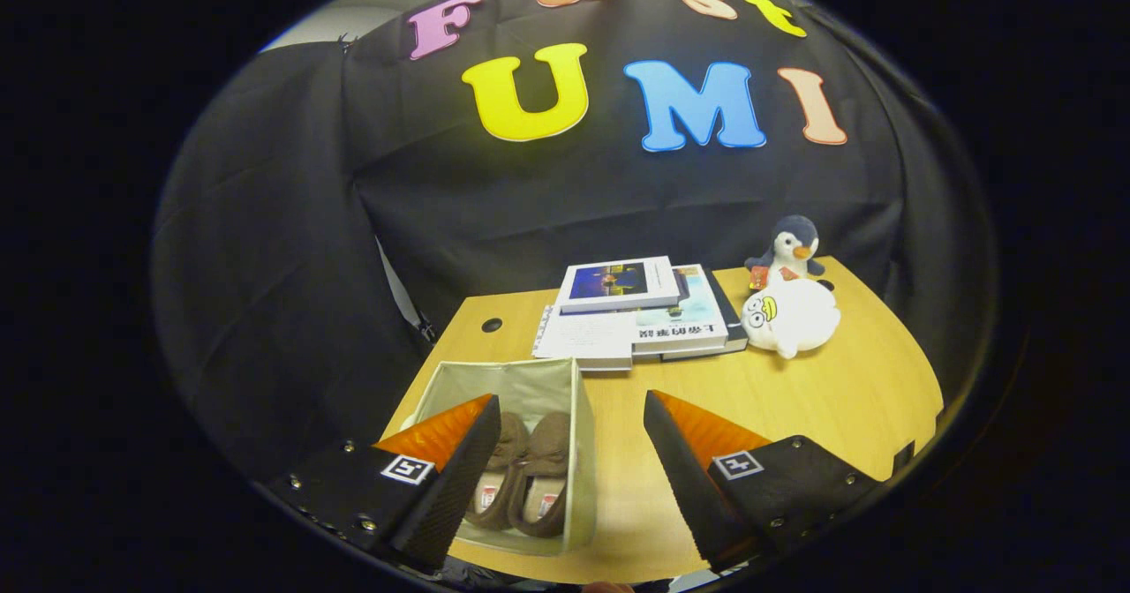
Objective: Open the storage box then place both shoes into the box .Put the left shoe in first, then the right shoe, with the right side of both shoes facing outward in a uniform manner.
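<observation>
A pale fabric storage box (pixel 578 416) stands open on the wooden table (pixel 794 399), under and just ahead of my left finger. Two brown shoes (pixel 530 478) lie side by side inside it, toes pointing away from me, light insoles showing. The left finger partly covers the left shoe. My gripper (pixel 569 416) hovers above the table with its fingers wide apart and nothing between them; the box's right wall lies in the gap.
A stack of books (pixel 640 311) lies beyond the box at the table's middle back. A white plush toy (pixel 790 315) and a penguin plush (pixel 792 253) sit to the right of the books. A small cable hole (pixel 492 324) is at back left.
</observation>
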A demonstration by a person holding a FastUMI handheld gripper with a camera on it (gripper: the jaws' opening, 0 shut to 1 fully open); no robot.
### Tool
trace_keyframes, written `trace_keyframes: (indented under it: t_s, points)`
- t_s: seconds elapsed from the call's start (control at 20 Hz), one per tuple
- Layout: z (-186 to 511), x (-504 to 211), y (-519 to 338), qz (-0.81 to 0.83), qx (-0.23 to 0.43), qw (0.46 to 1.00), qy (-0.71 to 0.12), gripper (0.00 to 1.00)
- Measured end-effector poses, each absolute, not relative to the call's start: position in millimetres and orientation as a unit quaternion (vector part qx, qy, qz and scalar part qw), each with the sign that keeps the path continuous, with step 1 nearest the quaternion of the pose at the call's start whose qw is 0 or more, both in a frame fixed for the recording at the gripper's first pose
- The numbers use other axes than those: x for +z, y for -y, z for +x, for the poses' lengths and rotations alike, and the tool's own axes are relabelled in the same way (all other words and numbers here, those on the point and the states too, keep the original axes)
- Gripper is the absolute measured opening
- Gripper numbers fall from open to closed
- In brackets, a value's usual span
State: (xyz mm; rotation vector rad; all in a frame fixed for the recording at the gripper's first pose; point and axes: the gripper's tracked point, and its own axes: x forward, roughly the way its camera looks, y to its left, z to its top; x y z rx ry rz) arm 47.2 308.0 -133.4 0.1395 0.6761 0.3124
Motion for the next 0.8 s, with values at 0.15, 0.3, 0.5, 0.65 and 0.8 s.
trace_keyframes:
  t_s: [0.15,0.3,0.5,0.65,0.8]
  points:
    - [52,-116,-273,0.044,0.147,0.943,-0.295,0.99]
    - [51,-95,-234,0.026,0.135,0.955,-0.263,0.99]
    - [54,-78,-181,0.023,0.111,0.967,-0.229,0.99]
    - [54,-65,-144,0.018,0.096,0.975,-0.199,0.99]
    - [54,-57,-115,0.015,0.082,0.981,-0.178,0.99]
